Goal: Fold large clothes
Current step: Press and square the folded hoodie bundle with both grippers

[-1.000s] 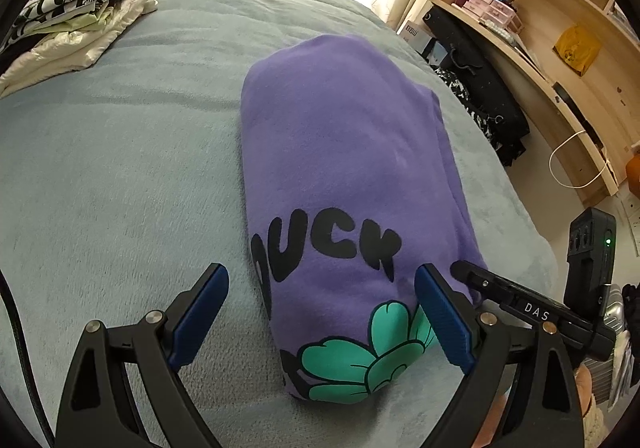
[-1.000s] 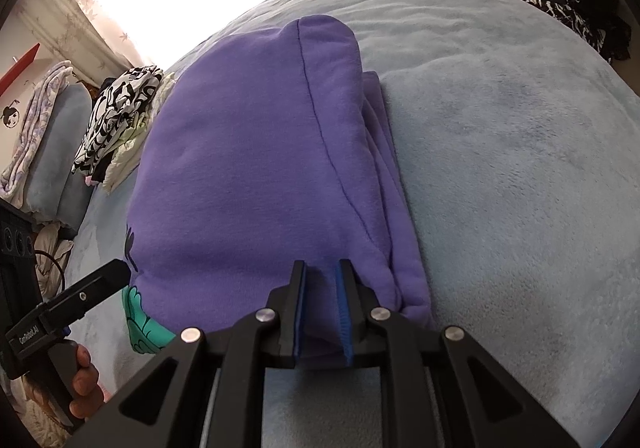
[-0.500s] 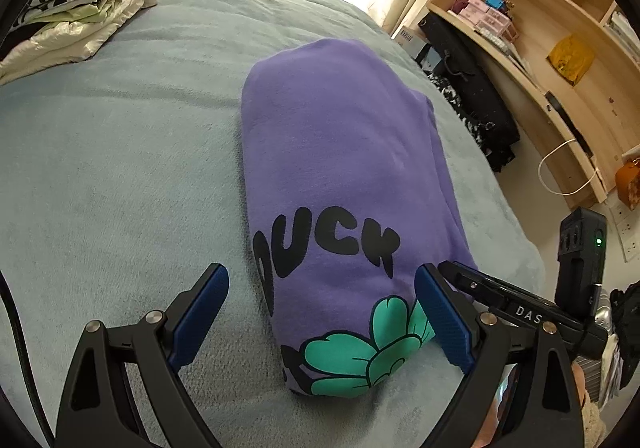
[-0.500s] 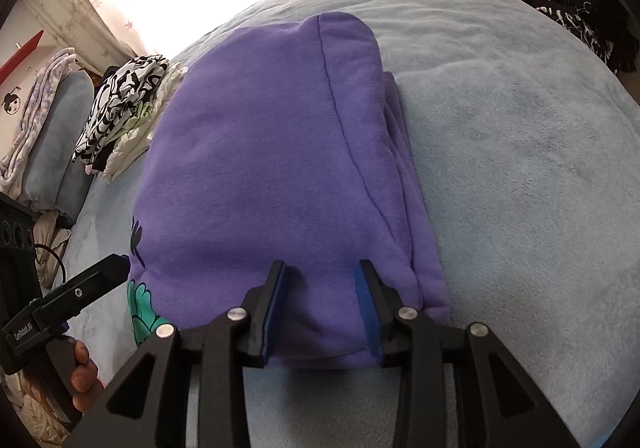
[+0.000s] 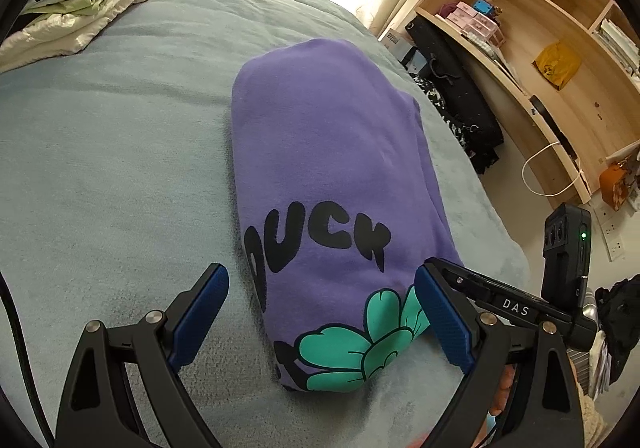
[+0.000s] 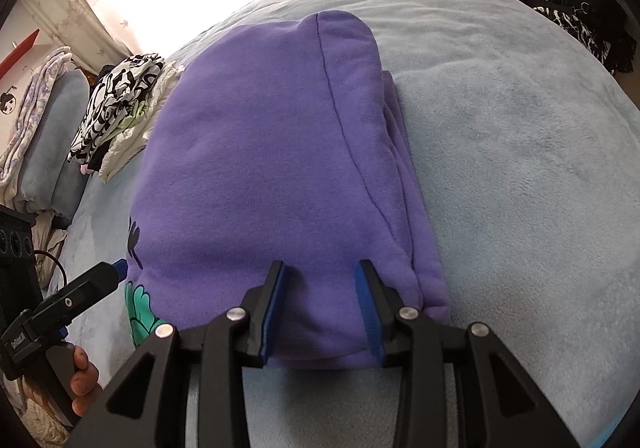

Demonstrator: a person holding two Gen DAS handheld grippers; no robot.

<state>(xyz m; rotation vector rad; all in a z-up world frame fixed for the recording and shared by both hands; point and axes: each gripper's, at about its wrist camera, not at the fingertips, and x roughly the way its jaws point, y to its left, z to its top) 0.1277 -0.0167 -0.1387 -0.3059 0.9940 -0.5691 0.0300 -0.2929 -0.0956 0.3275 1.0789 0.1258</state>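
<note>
On the left, the left gripper (image 5: 320,312) hovers with its jaws spread wide, holding nothing. Between them lies the purple sweatshirt (image 5: 332,168), folded into a thick, rounded bundle on the blue-grey blanket (image 5: 112,152) (black "DUCK" lettering and a teal flower face up). To the right, the right gripper (image 6: 322,306) is released, its 2 pads parted at the sweatshirt's near edge.

The purple sweatshirt (image 5: 332,168) reads "DUCK"; the right claw (image 5: 516,306) bears "DAS".

R tool (image 6: 322,308) opened, released hoodie (image 6: 280,168) edge
</note>
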